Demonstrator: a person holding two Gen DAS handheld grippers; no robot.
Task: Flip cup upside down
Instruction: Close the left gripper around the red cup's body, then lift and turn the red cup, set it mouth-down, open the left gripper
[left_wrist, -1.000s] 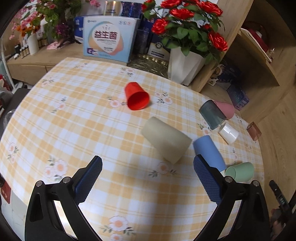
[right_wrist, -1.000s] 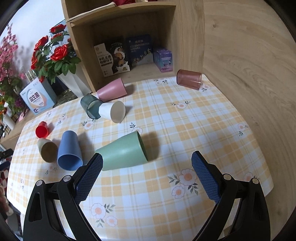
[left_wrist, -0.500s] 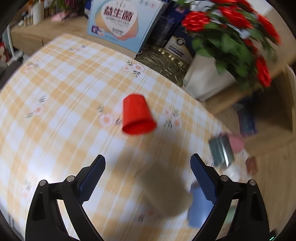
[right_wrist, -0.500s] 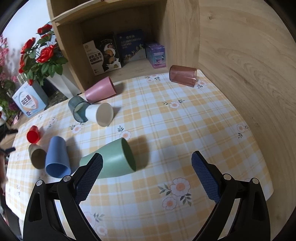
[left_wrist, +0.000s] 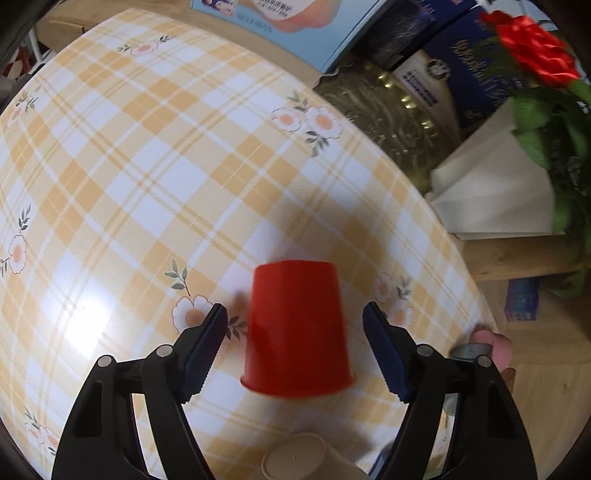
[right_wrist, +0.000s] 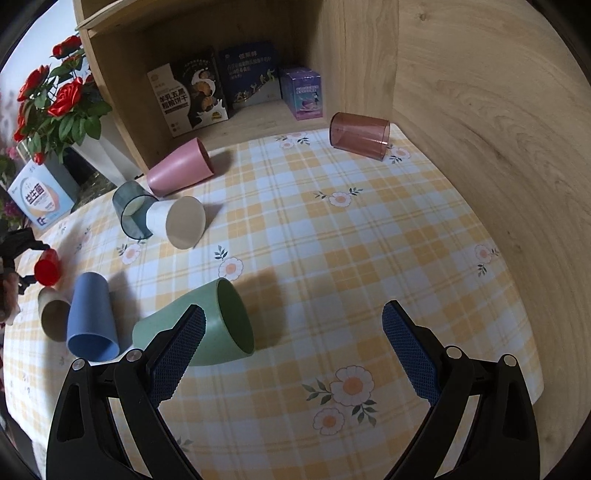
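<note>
Left wrist view: left hand-held gripper (left_wrist: 293, 341) released, jaws wide, straddling the red cup (left_wrist: 297, 330) without touching it. Cup lies on its side on the bench (left_wrist: 122, 166); long axis runs along the gripper's forward line, mouth toward the camera, base away. Judgement: closing here would pinch the cup across its width.

Right wrist view: right hand-held gripper (right_wrist: 293, 356) released, holding nothing, green cup (right_wrist: 201, 332) just beside its left finger. Red cup (right_wrist: 47, 272) sits far left, well apart; left hand is the nearer 1.
</note>
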